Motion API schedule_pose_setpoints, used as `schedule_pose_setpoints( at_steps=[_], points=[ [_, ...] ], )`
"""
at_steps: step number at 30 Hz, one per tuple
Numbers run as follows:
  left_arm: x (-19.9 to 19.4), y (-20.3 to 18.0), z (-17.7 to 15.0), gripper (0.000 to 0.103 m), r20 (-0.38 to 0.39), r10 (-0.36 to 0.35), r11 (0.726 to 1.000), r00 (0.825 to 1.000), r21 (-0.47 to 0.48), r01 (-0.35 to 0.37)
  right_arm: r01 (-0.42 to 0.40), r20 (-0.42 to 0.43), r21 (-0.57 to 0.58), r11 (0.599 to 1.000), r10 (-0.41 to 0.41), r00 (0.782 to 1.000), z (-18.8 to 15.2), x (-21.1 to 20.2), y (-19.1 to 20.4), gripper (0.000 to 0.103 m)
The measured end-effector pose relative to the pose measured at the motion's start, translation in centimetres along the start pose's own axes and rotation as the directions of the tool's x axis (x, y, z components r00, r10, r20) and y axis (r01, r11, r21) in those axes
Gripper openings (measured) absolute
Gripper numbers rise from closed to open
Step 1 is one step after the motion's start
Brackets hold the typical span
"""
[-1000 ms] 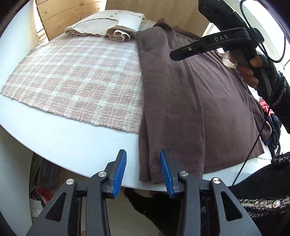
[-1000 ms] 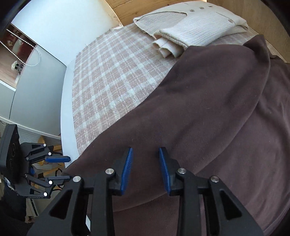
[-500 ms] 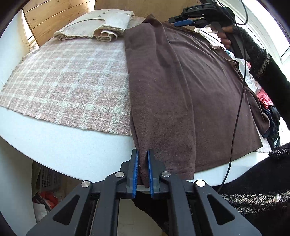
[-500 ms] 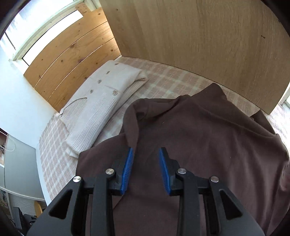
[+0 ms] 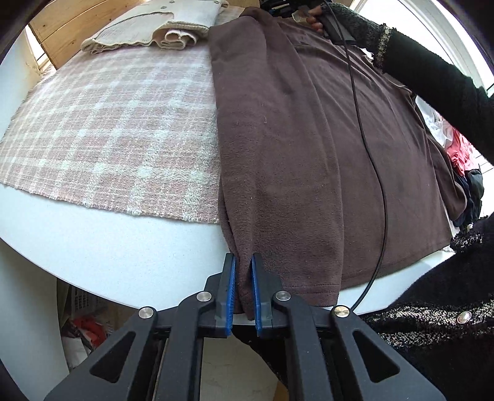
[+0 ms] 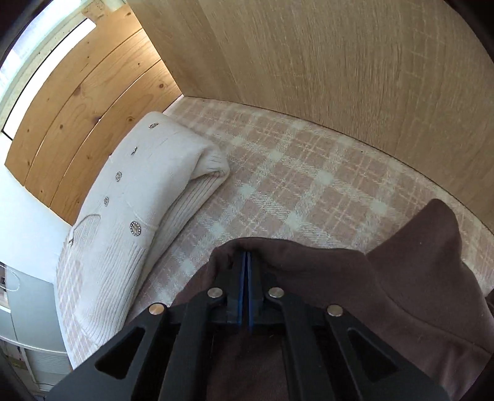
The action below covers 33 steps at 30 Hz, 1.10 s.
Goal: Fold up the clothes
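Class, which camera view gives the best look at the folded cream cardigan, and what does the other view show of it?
The right wrist view: the cream cardigan lies close, with buttons and ribbed knit clear. In the left wrist view the cardigan sits far off at the top edge, small and partly cropped.

- Brown garment (image 5: 296, 148), plain, on the right.
- Blanket (image 5: 111, 129) on the left: pink-and-white plaid.
- Folded cardigan (image 6: 129, 222), far left: cream, ribbed, with silvery buttons.
- Table (image 5: 123, 259): white.
- Gripper pads (image 5: 230, 293): blue on black.
- Sleeve (image 5: 432, 80): black, speckled cuff.
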<state>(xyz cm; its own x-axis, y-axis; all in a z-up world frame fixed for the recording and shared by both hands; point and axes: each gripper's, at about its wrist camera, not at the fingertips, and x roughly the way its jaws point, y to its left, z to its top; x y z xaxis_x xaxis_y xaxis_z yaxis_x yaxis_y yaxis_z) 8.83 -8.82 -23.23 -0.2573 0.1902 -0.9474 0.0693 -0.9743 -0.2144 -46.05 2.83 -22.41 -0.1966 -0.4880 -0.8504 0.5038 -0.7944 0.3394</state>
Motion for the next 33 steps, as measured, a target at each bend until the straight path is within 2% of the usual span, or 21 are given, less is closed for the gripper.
schedule_pose_setpoints(
  at_steps=[2,4,5,6,8,9,10,11,12,14,15,17,18,20,21,23,25,28,31,33],
  points=[
    [0.2,0.2,0.1,0.009,-0.004,-0.008,1.0,1.0,-0.008,0.008,0.016,0.001,-0.037,0.999,-0.016,1.0,-0.2,-1.6,0.9,0.005],
    [0.2,0.3,0.1,0.009,-0.003,-0.019,1.0,1.0,-0.007,0.019,-0.019,-0.001,-0.015,1.0,0.019,1.0,-0.6,-3.3,1.2,0.014],
    [0.2,0.4,0.1,0.009,-0.003,-0.024,1.0,1.0,-0.006,0.024,-0.046,-0.009,-0.005,0.999,0.046,0.999,-0.7,-3.8,1.4,0.031],
    [0.2,0.4,0.1,0.009,-0.003,-0.03,1.0,1.0,-0.004,0.03,-0.057,-0.012,-0.01,0.998,0.056,0.998,-0.8,-4.0,1.7,0.042],
    [0.3,0.6,0.1,0.009,-0.002,-0.04,0.999,0.999,-0.002,0.04,-0.06,-0.006,-0.045,0.997,0.06,0.998,-1.1,-4.2,2.5,0.042],
    [0.3,0.6,0.1,0.009,-0.002,-0.043,0.999,0.999,-0.001,0.043,-0.045,-0.015,-0.1,0.994,0.044,0.999,-1.4,-3.8,3.3,0.042],
    [0.3,0.6,0.1,0.009,0.0,-0.046,0.999,0.999,-0.003,0.046,0.023,-0.051,-0.158,0.987,-0.032,0.998,-1.8,-2.7,4.0,0.042],
    [0.3,0.6,0.0,0.009,0.003,-0.046,0.999,0.999,-0.004,0.046,0.12,-0.087,-0.192,0.974,-0.139,0.986,-2.1,-1.6,4.3,0.037],
    [0.3,0.6,0.0,0.01,0.006,-0.045,0.999,0.999,-0.006,0.045,0.139,-0.101,-0.186,0.973,-0.16,0.982,-2.3,-1.6,4.2,0.029],
    [0.2,0.4,-0.1,0.01,0.012,-0.041,0.999,0.999,-0.008,0.041,0.172,-0.123,-0.172,0.97,-0.195,0.973,-2.6,-1.7,4.0,0.028],
    [0.2,0.2,-0.2,0.011,0.017,-0.033,0.999,0.999,-0.005,0.033,0.163,-0.105,-0.162,0.973,-0.181,0.978,-2.9,-2.8,4.6,0.029],
    [0.0,-0.1,-0.3,0.026,0.025,-0.012,1.0,1.0,-0.005,0.012,0.098,-0.088,-0.215,0.972,-0.119,0.989,-3.9,-4.6,7.2,0.032],
    [0.0,-0.2,-0.4,0.039,0.028,-0.005,1.0,1.0,-0.001,0.005,0.059,-0.086,-0.254,0.966,-0.083,0.993,-4.4,-5.3,8.8,0.041],
    [0.0,-0.7,-0.5,0.041,0.039,0.002,1.0,0.999,0.018,-0.003,-0.001,-0.11,-0.332,0.943,-0.038,0.993,-5.3,-5.4,11.7,0.056],
    [0.2,-0.9,-0.5,0.041,0.041,-0.001,1.0,0.999,0.022,0.0,-0.026,-0.132,-0.371,0.928,-0.024,0.991,-5.7,-5.1,13.1,0.057],
    [0.5,-1.4,-0.5,0.038,0.051,-0.014,1.0,0.999,0.027,0.013,-0.046,-0.171,-0.455,0.889,-0.037,0.985,-6.4,-3.7,15.4,0.057],
    [0.6,-2.0,-0.5,0.026,0.064,-0.012,0.999,0.998,0.045,0.01,-0.047,-0.204,-0.54,0.84,-0.077,0.976,-7.1,-1.9,17.2,0.057],
    [1.1,-1.9,0.1,0.016,0.07,-0.009,0.999,0.998,0.05,0.005,-0.07,-0.261,-0.626,0.777,-0.124,0.957,-7.8,0.5,18.2,0.057],
    [0.8,-1.3,-0.5,0.014,0.077,-0.023,0.999,0.997,0.043,0.02,-0.114,-0.327,-0.664,0.739,-0.15,0.933,-8.6,2.1,18.6,0.057],
    [0.6,-1.2,-0.7,0.014,0.081,-0.023,0.999,0.996,0.047,0.019,-0.118,-0.332,-0.702,0.702,-0.176,0.927,-9.3,2.7,18.9,0.054]
  ],
)
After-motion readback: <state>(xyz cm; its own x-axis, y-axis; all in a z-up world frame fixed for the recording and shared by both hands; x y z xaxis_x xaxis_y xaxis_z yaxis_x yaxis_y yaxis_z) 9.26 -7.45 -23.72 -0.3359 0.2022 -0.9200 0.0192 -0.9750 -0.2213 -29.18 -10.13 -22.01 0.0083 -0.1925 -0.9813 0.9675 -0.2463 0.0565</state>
